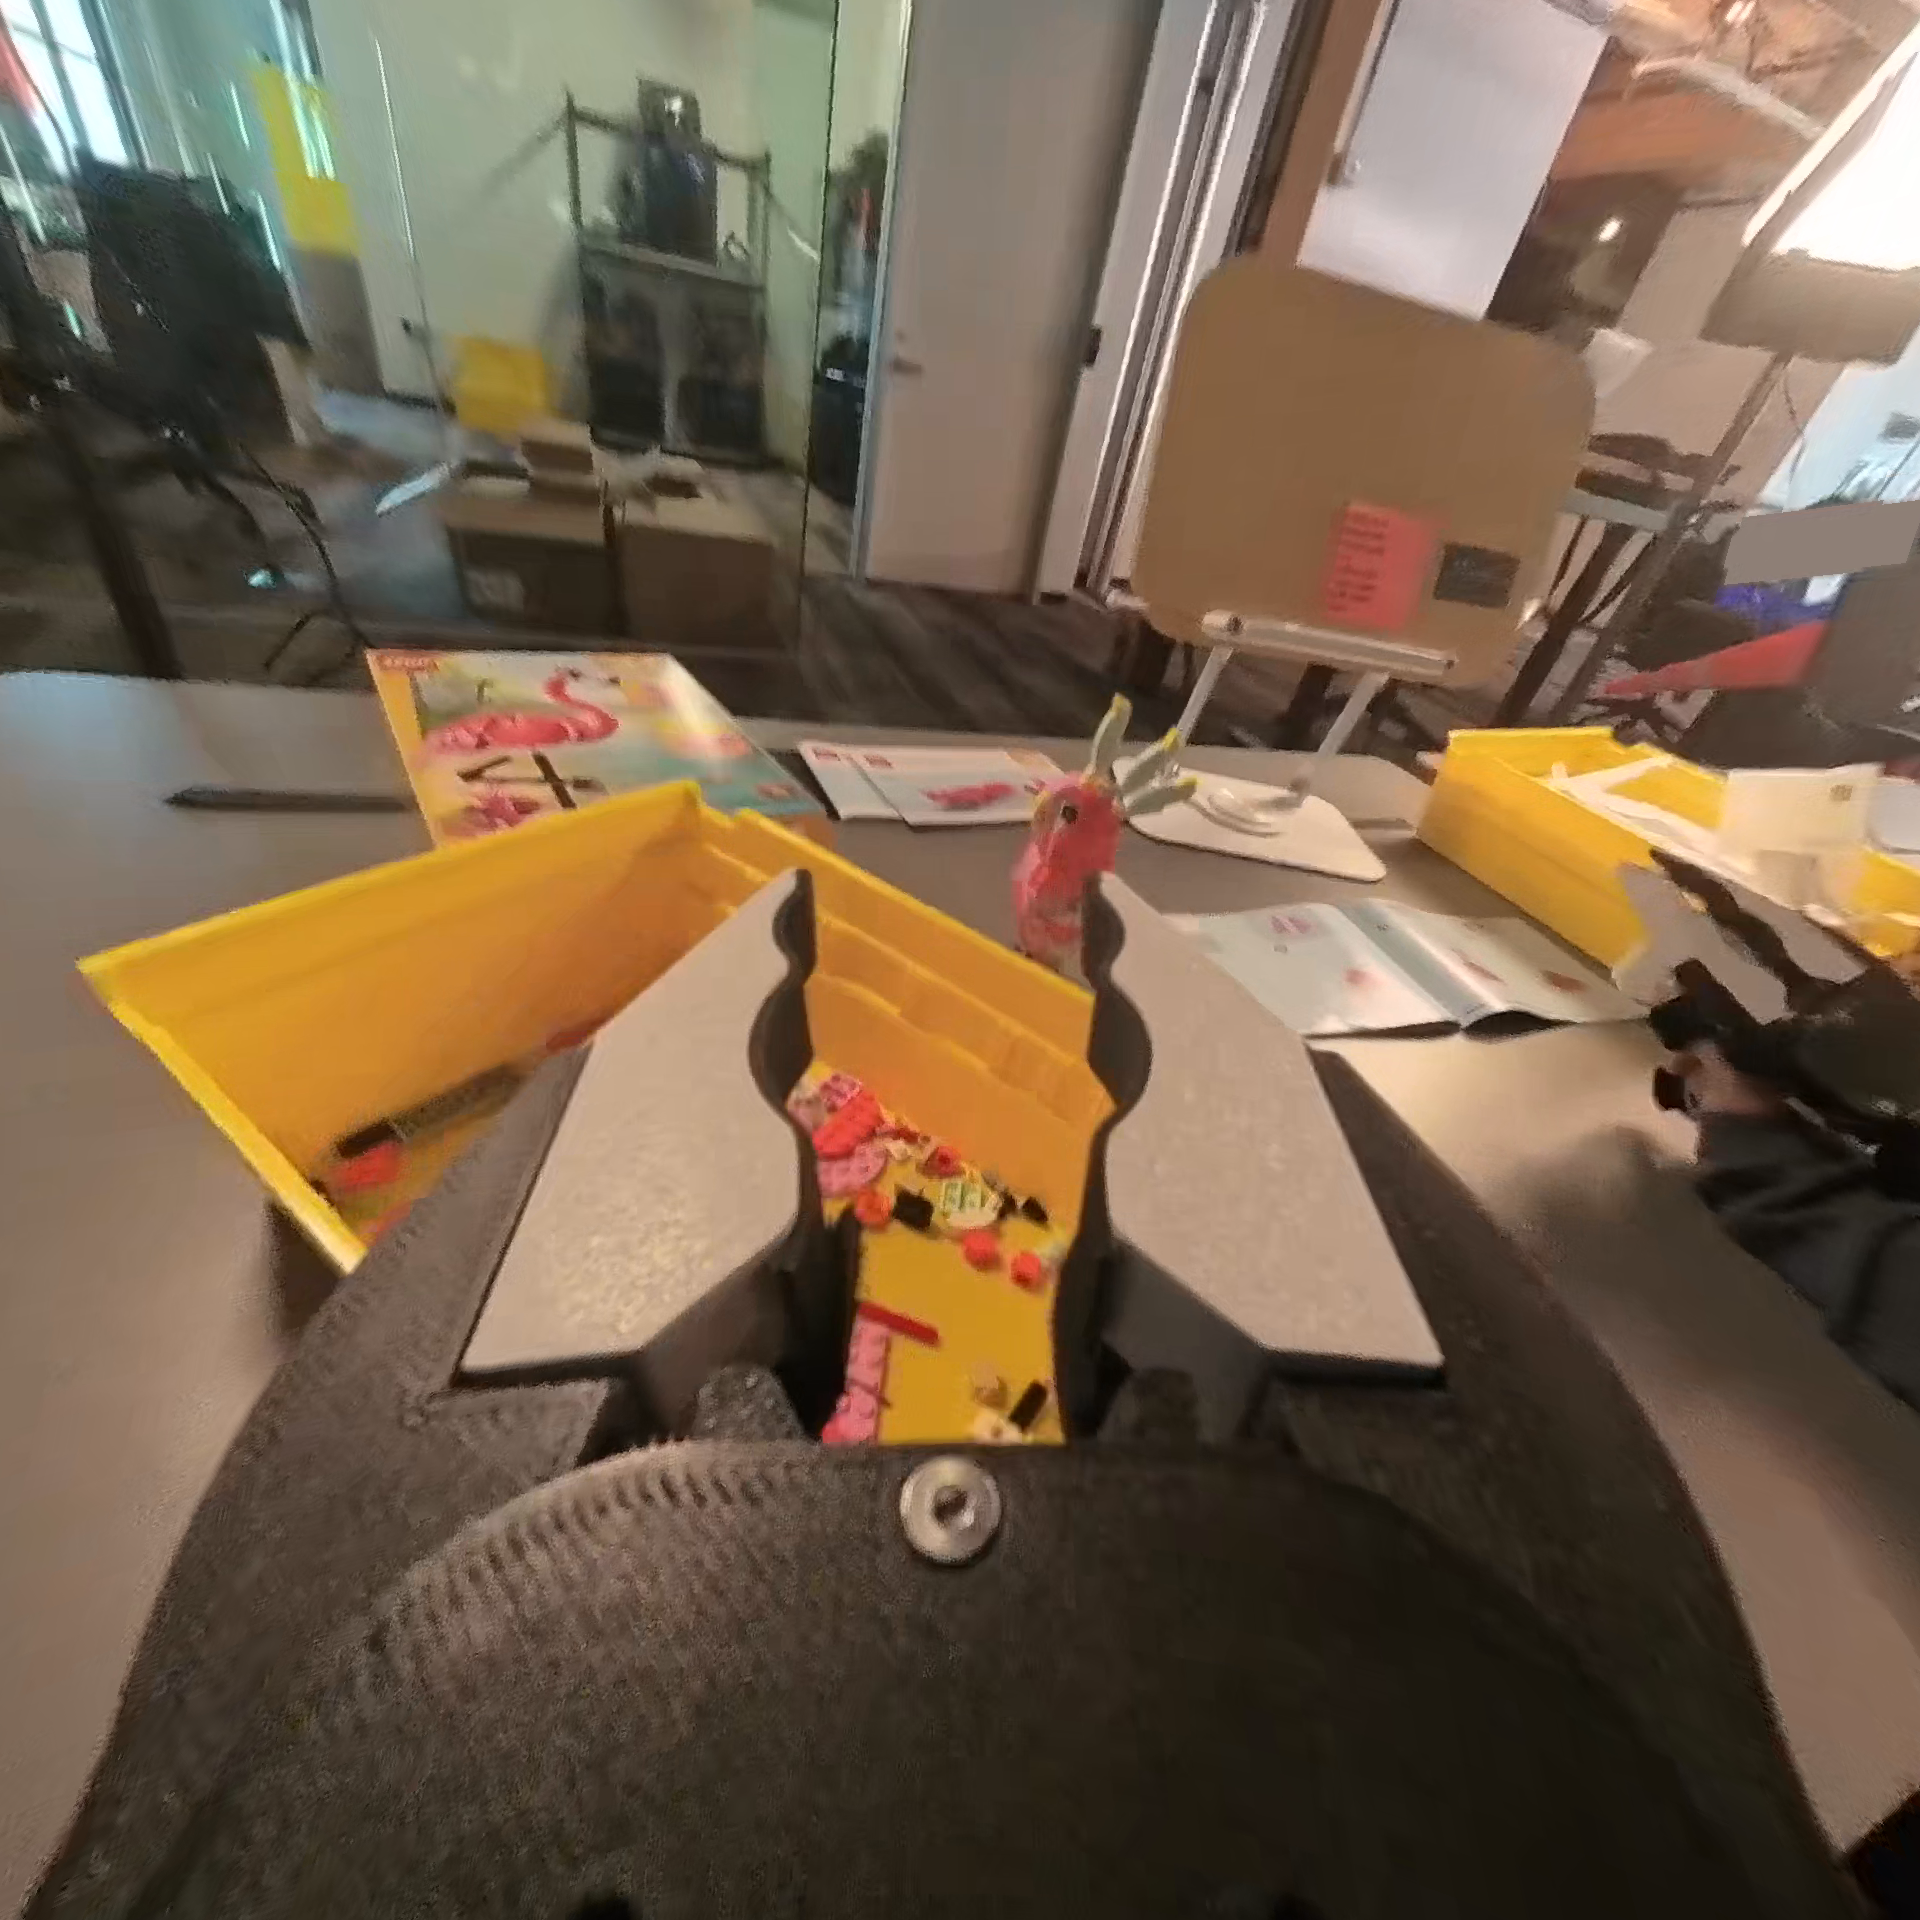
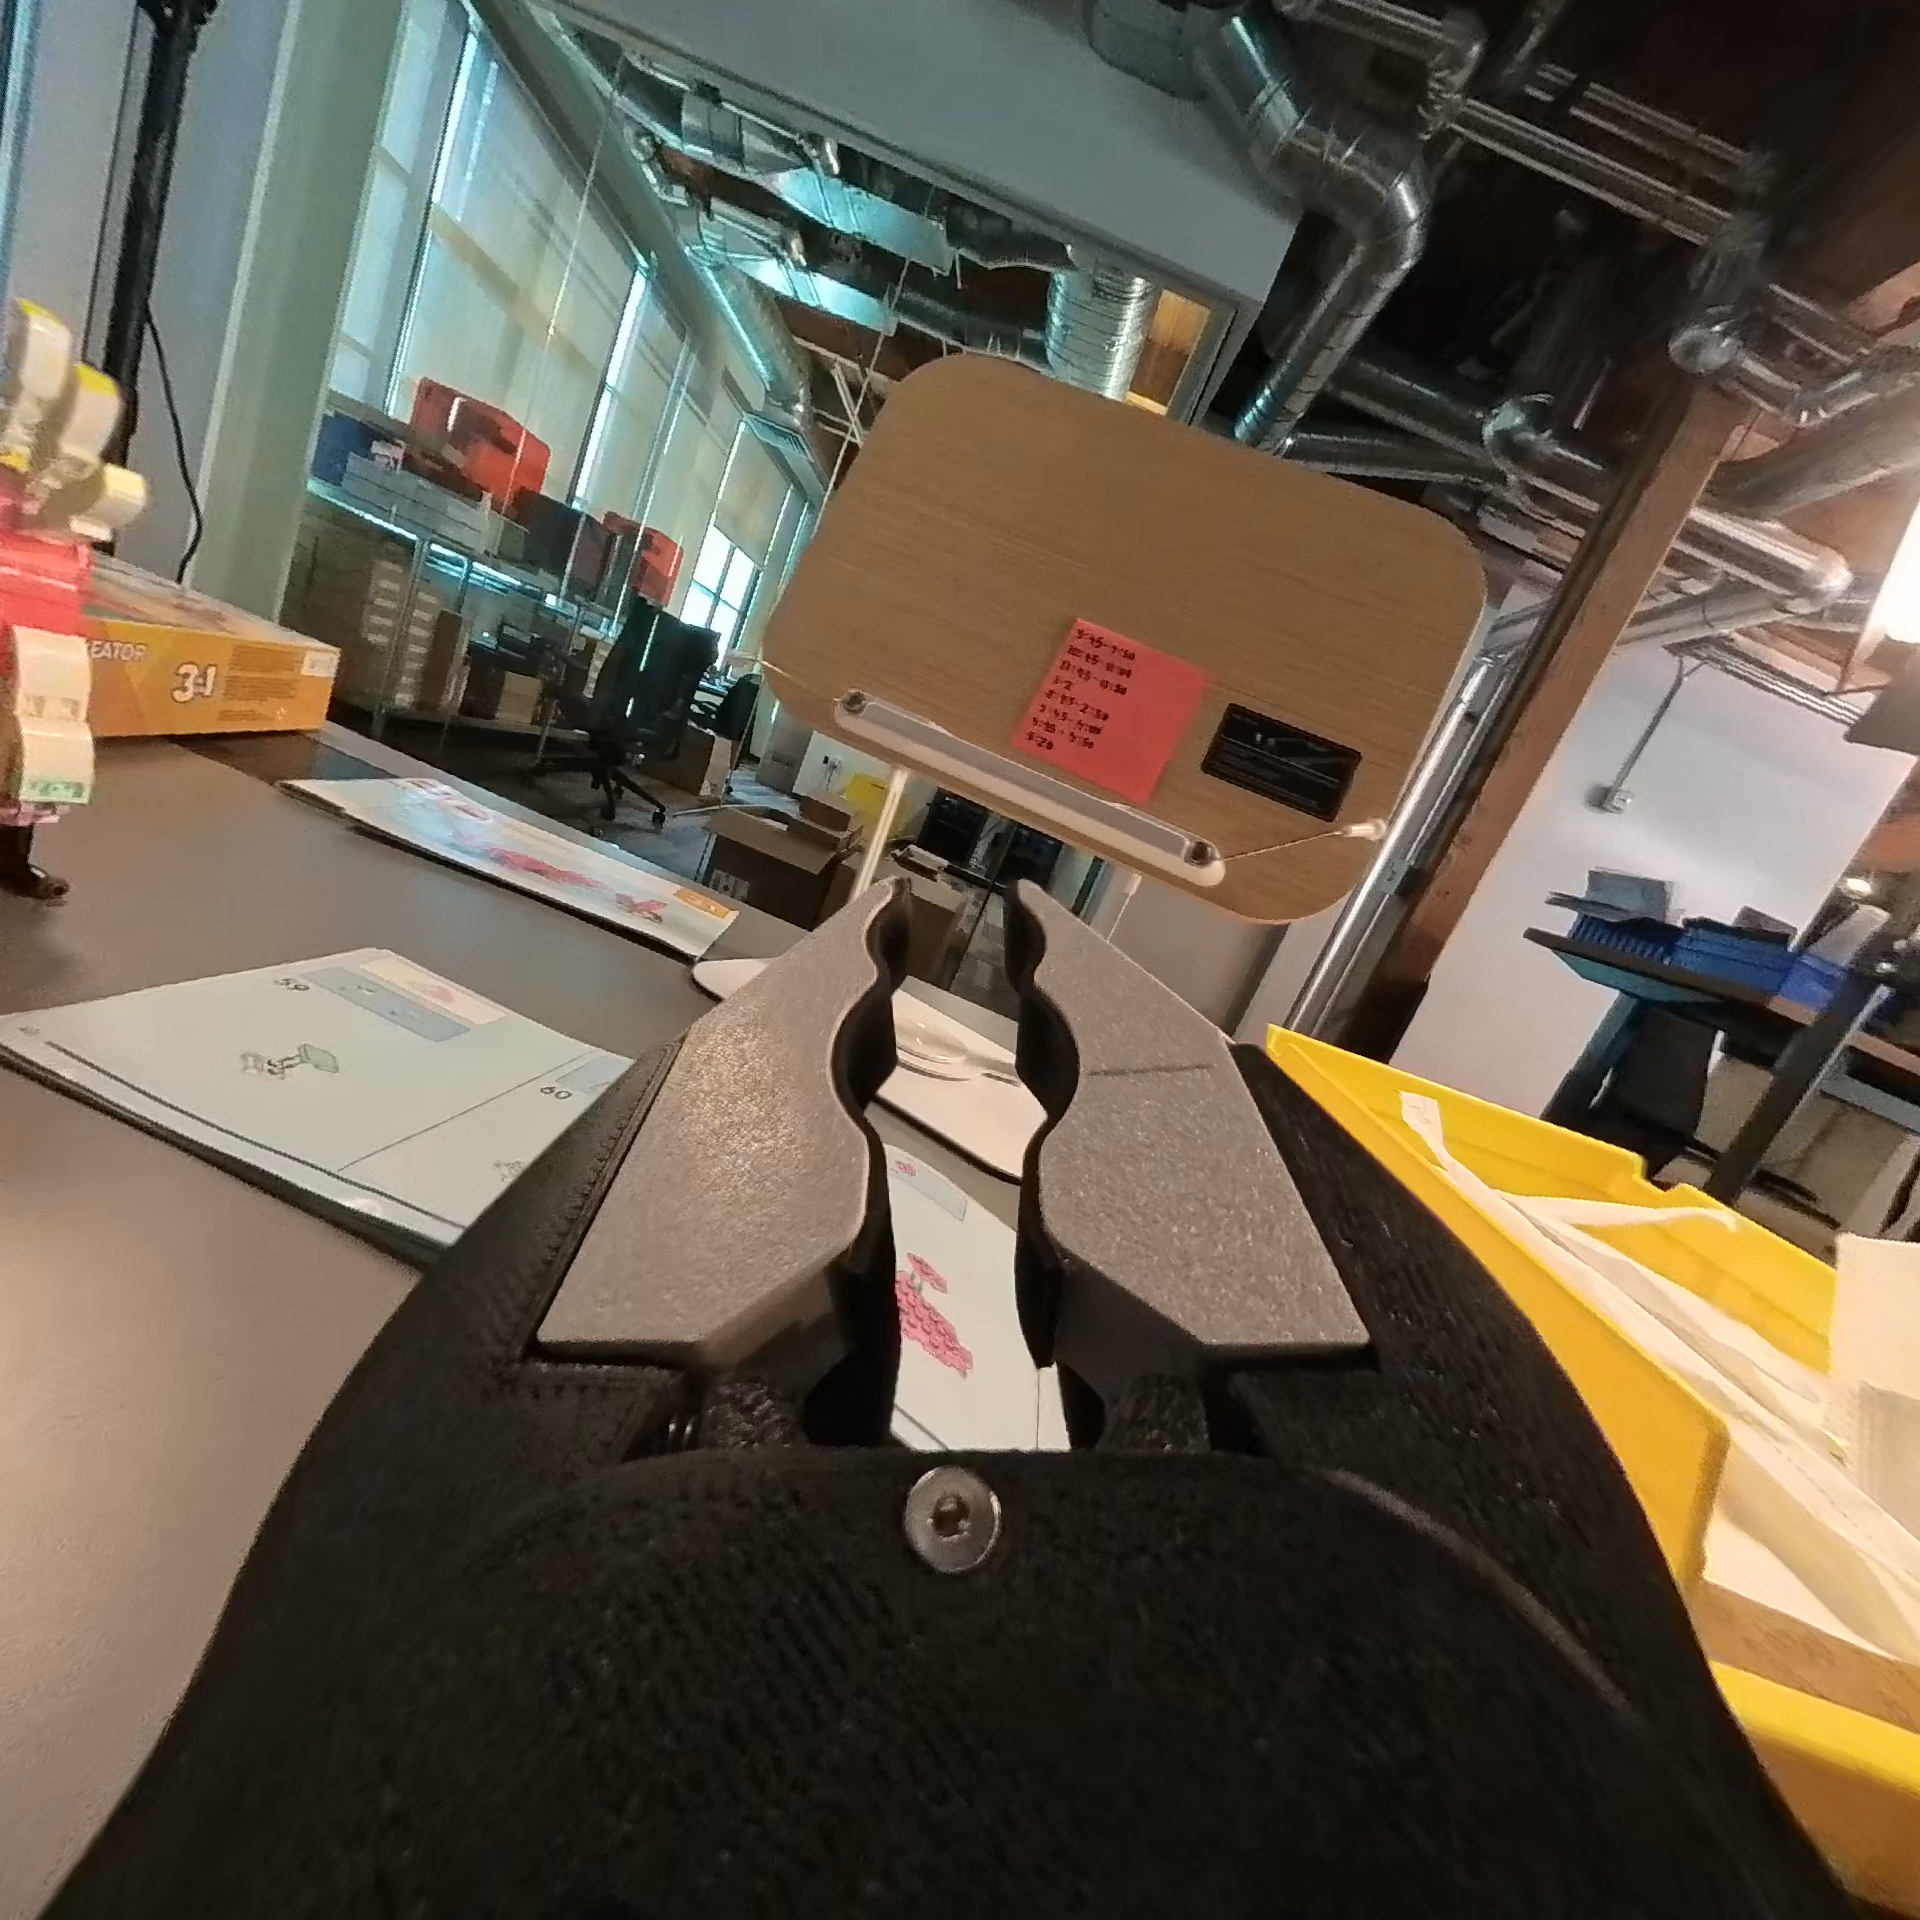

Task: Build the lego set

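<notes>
While left hand-held gripper gapes over yellow bin (bricks inside), right hand-held gripper slightly parted, bare.

Left wrist camera looks steeply down, close above a yellow bin of bricks; right wrist camera sits low, tilted upward. Both face the wooden book stand across the table.

Two yellow bins are sitting on the table: one holding loose small bricks, the other holding white paper bags. One pink brick bird is standing between them, and one toy box is lying flat behind the first bin. Three instruction booklets are lying about, two closed and one open, while one wooden book stand is standing at the back, and two grippers are showing, the left and the right.
</notes>
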A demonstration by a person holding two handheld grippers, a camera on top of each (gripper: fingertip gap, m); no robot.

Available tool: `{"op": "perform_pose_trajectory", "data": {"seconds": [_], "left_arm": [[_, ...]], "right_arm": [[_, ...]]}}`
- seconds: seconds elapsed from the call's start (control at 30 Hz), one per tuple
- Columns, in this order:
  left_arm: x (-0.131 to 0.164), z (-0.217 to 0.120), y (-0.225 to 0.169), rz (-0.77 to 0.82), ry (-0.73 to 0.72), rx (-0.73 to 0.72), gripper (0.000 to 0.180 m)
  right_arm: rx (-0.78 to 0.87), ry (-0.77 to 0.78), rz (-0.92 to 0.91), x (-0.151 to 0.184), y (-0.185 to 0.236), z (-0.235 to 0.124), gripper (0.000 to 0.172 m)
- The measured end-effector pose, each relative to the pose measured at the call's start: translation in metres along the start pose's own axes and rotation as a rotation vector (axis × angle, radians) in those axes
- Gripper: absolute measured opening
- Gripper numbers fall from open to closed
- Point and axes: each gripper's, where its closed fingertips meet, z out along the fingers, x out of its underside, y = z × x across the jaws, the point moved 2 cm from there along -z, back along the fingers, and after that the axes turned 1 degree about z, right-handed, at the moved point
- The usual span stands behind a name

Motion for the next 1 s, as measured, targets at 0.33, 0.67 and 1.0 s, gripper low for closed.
{"op": "perform_pose_trajectory", "data": {"seconds": [0.33,0.67,1.0], "left_arm": [[0.023,-0.007,0.03,0.003,0.046,-0.107,0.049],[0.041,0.002,0.027,-0.041,0.058,-0.048,0.048],[0.041,0.025,0.043,0.257,0.36,-0.051,0.047]], "right_arm": [[-0.03,0.026,-0.037,0.003,0.007,0.001,0.013],[-0.044,0.046,-0.042,0.007,0.01,0.003,0.013],[-0.061,0.064,-0.074,0.01,0.015,0.005,0.011]]}}
